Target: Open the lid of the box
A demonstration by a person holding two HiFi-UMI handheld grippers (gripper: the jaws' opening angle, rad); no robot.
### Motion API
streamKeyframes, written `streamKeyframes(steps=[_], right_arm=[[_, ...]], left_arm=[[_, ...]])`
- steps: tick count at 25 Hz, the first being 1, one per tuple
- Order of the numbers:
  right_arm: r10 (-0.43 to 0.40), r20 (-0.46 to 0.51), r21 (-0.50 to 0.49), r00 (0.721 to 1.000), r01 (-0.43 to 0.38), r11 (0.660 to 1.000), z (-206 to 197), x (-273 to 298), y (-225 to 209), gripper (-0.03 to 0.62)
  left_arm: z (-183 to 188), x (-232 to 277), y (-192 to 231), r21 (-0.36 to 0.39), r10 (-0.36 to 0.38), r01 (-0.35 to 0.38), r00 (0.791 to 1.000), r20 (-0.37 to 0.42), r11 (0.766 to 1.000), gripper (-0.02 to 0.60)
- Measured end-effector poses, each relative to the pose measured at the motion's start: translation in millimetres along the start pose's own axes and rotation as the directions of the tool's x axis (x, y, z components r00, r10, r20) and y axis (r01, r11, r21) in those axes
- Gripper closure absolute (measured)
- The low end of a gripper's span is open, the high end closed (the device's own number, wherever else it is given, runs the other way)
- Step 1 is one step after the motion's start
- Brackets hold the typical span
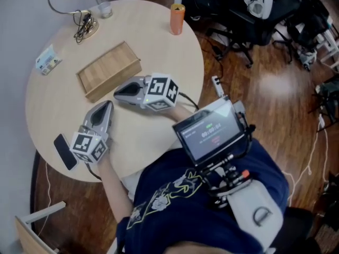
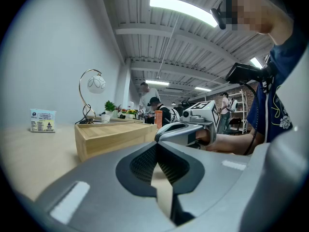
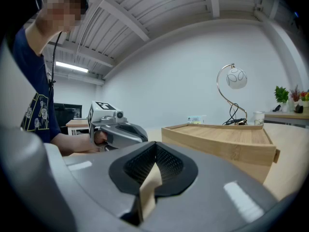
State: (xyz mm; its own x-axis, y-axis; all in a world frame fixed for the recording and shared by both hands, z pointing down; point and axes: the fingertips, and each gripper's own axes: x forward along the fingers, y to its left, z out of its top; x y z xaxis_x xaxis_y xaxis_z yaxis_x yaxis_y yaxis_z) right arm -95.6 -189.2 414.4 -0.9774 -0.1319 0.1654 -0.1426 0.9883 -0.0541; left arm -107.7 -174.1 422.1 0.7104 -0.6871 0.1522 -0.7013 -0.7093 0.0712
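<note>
A flat wooden box (image 1: pixel 109 70) with its lid down lies on the round table (image 1: pixel 159 41). It also shows as the wooden box (image 2: pixel 113 137) in the left gripper view and the wooden box (image 3: pixel 227 141) in the right gripper view. My left gripper (image 1: pixel 109 106) rests on the table just in front of the box, jaws shut with nothing between them. My right gripper (image 1: pixel 117 93) lies beside the box's near right corner, also shut and empty. Neither touches the box.
A black phone (image 1: pixel 64 151) lies at the table's near left edge. An orange cup (image 1: pixel 177 18), a clear glass (image 1: pixel 105 9), a lamp base with a cable (image 1: pixel 85 26) and a small packet (image 1: pixel 48 60) stand at the far side. Chairs and gear crowd the floor at right.
</note>
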Motion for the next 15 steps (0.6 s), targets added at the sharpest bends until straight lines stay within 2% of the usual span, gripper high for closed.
streamKeyframes(steps=[9,15], right_arm=[[-0.009,-0.009,0.019,1.0,0.009,1.0,-21,-2,2,0.594],[-0.013,0.006,0.004,1.0,0.013,1.0,-14,-5,-4,0.594]], left_arm=[[-12,-1,-5,-0.013,-0.012,0.012,1.0,-0.025,1.0,0.581],[-2,2,-3,-0.002,-0.005,0.005,1.0,-0.007,1.0,0.581]])
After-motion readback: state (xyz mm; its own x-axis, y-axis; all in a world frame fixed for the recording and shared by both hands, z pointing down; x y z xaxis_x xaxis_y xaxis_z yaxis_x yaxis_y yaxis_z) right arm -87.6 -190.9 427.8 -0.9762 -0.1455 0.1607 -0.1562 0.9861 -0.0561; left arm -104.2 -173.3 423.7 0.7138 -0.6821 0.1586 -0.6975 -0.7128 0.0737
